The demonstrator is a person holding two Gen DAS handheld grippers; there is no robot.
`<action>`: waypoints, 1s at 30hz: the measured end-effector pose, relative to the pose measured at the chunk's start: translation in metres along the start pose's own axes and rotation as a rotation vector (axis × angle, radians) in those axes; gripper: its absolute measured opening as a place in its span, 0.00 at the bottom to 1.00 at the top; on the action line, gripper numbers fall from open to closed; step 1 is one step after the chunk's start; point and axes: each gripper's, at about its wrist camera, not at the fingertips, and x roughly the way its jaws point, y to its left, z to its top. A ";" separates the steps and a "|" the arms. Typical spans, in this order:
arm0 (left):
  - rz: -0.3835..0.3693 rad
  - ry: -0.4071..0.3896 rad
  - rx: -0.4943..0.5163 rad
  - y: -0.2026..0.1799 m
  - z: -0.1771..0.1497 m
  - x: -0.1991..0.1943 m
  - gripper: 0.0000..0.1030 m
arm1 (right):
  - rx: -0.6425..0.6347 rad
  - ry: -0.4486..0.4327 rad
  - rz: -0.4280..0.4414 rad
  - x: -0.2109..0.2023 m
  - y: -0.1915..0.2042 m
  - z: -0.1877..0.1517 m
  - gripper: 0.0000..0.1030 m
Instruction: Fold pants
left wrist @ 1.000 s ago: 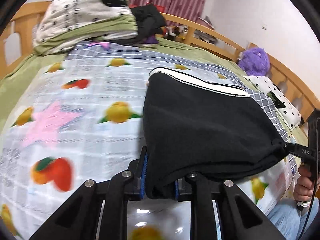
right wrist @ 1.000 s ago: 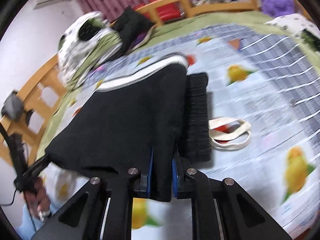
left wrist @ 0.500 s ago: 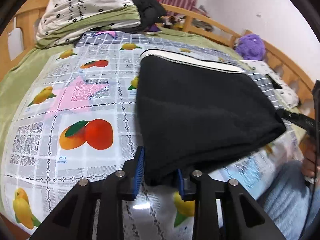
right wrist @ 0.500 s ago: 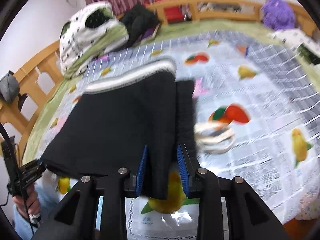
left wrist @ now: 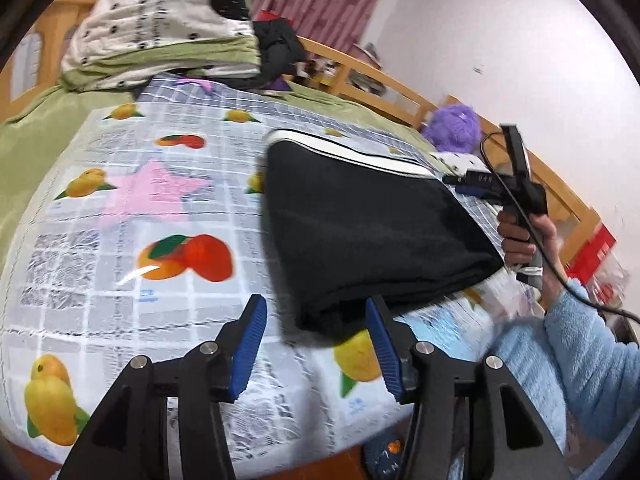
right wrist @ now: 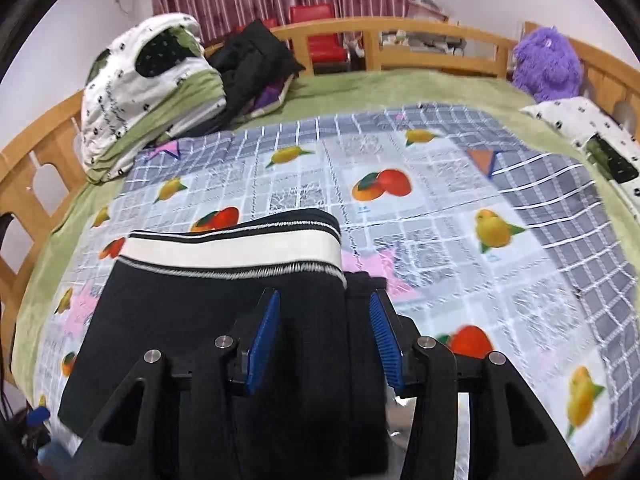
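On fruit-print sheet (right wrist: pixel 440 208), folded black pants (right wrist: pixel 224 320), both jaws just released, writing unreadable.

One pants (right wrist: pixel 224 320); two grippers: left gripper (left wrist: pixel 316 344); right gripper (right wrist: pixel 324 332).

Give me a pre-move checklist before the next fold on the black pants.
1. Left claw released: ok. Its jaws have just been opening, pads clear of the fabric, pants corner lying just ahead of them.
2. Right claw released: ok. Jaws have just been opening, pads apart, cloth below and between them.
3. Black pants folded flat on the fruit-print cover: ok.
4. White waistband at the far edge, square to the fold: ok.
5. Edges aligned: not ok, a black strip sticks out on the right side.
6. Layers underneath smooth: cannot tell.
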 end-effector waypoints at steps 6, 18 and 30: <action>0.003 0.004 -0.149 0.024 0.009 0.017 0.49 | 0.016 0.085 0.042 0.049 -0.007 -0.008 0.33; 0.034 0.022 -0.075 0.002 0.005 0.027 0.49 | 0.057 0.031 0.036 0.037 -0.031 -0.016 0.20; 0.200 0.124 0.359 -0.063 -0.024 0.036 0.49 | 0.119 0.021 -0.035 -0.021 -0.038 -0.054 0.29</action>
